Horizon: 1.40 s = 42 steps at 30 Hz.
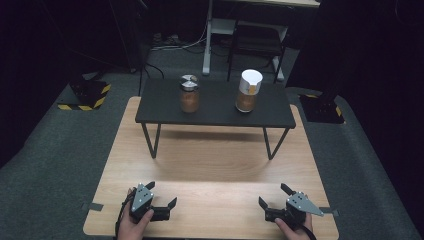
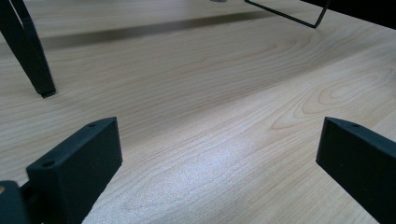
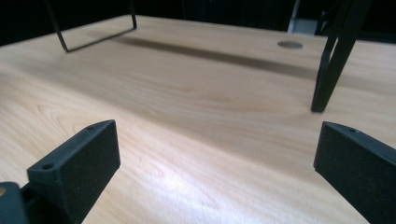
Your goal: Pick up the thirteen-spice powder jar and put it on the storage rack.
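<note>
Two jars (image 1: 189, 93) (image 1: 248, 90) side by side on a shelf (image 1: 215, 116) atop the table (image 1: 210, 155).

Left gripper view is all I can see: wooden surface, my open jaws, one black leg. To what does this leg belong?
Observer: The leg belongs to a low black stand that sits on the wooden table, ahead of both grippers.
Operator: Is something on the stand?
Observer: Two jars with brown contents: a shorter jar toward the left and a taller jar with a white lid toward the right, standing apart.
Operator: And the right gripper?
Observer: The right gripper is near the table's near edge, held in a hand, jaws open and empty.
</note>
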Tool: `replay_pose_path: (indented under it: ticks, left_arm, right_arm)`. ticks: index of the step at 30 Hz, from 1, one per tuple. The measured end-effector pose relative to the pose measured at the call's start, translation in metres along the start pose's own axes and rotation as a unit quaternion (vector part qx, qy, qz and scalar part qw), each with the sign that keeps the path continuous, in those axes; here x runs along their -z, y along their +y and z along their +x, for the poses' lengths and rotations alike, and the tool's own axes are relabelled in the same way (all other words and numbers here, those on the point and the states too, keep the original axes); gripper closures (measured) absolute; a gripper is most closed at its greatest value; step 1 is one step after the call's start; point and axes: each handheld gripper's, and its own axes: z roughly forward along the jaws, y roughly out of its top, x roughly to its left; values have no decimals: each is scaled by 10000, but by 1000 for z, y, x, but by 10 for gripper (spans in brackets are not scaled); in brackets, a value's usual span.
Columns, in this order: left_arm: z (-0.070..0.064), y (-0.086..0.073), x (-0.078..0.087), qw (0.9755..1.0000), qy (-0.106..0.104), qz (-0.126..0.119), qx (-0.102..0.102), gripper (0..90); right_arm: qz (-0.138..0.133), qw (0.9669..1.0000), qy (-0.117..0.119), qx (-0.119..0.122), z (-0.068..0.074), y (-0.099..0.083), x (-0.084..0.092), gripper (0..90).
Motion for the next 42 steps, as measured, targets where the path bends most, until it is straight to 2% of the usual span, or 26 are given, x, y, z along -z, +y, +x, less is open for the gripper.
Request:
replay_pose_path:
  ticks: [5, 8, 9, 12, 13, 17, 28, 33, 42]
  left_arm:
    - [-2, 4, -3, 9999, -22, 99, -53, 6]
    - [-4, 6, -5, 9998, -26, 148, -123, 6]
    - [-7, 9, -7, 9995, -16, 221, -224, 6]
    - [-11, 11, -9, 9991, 21, 283, -323, 6]
    - [-15, 14, -11, 9983, 62, 365, -460, 6]
    - [-18, 15, -11, 9977, 91, 399, -547, 6]
    - [-23, 10, -8, 9979, 166, 285, -557, 6]
    - [-28, 11, -8, 9969, 174, 345, -682, 6]
    - [-24, 11, -6, 9969, 1, 357, -706, 7]
  right_arm:
    - [272, 9996, -25, -68, -3, 1, 0, 0]
    - [327, 9994, -41, -52, -4, 2, 1, 0]
    - [381, 9993, -62, 16, -3, 4, 2, 0]
    - [473, 9989, -58, 14, -4, 6, 2, 0]
    - [547, 9985, -39, -13, -5, 8, 1, 1]
    - [608, 9981, -9, -24, -7, 10, 0, 1]
    - [649, 9977, 174, 71, -11, 12, -1, 1]
    - [747, 9967, 225, 223, -10, 16, -5, 3]
    - [805, 9964, 166, 215, -7, 18, -6, 2]
